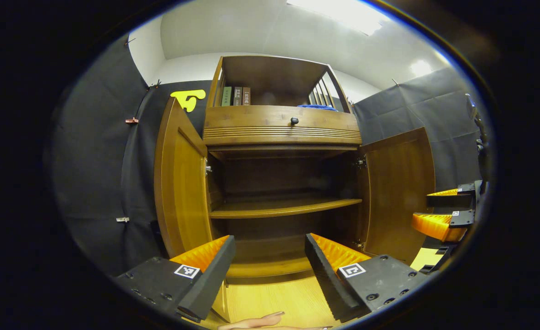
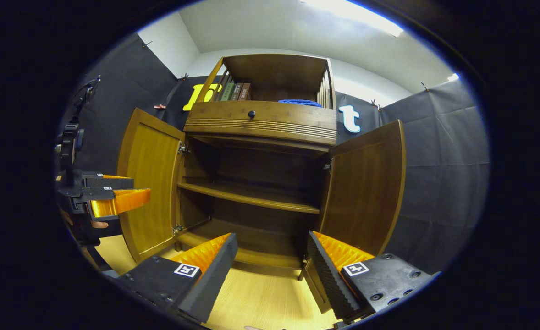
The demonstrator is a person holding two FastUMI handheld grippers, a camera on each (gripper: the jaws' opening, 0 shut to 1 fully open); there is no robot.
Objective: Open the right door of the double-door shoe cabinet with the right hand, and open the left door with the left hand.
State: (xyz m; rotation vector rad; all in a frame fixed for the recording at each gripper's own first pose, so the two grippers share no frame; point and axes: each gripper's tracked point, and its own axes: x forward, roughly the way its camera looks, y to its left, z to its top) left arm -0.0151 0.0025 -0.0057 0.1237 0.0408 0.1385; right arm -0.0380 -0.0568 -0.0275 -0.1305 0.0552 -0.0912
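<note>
Doors [image 2: 151, 183] of cabinet [image 2: 261, 121] stand open; both grippers [image 1: 270, 261] empty.

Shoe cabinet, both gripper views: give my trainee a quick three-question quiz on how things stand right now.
1. True or false: both doors of the brown wooden double-door shoe cabinet stand open.
2. Multiple choice: what lies on the shelf behind the doors? A) shoes B) books C) nothing visible
3. Short answer: what is the left gripper holding?

Key:
1. True. The left door and the right door are both swung out.
2. C. The books stand in the top compartment, above the drawer with the dark round knob.
3. Nothing; it is open, as is the right gripper.
</note>
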